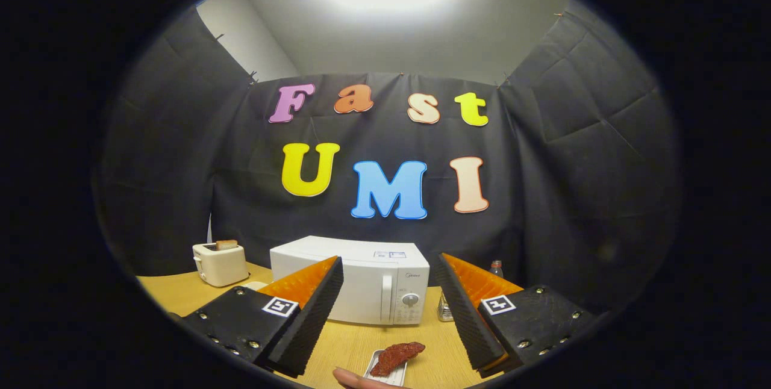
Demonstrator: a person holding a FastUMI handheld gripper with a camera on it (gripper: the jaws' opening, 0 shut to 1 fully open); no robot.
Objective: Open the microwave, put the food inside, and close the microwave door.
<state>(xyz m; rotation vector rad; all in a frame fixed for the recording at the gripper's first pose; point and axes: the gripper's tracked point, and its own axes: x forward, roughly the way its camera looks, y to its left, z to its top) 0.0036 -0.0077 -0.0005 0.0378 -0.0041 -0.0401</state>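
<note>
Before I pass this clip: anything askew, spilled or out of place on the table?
Nothing spilled or damaged. The microwave stands square, door shut. One oddity: the food overhangs its small tray, and a fingertip pokes in beside it. The gripper is open, holding nothing.

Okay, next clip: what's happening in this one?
A person's handheld gripper hangs open above a wooden table, holding nothing. Beyond its fingers stands a white microwave with its door closed. Just ahead of the fingers a fingertip touches a small white tray holding a reddish piece of food. A cream toaster stands beside the microwave.
</note>
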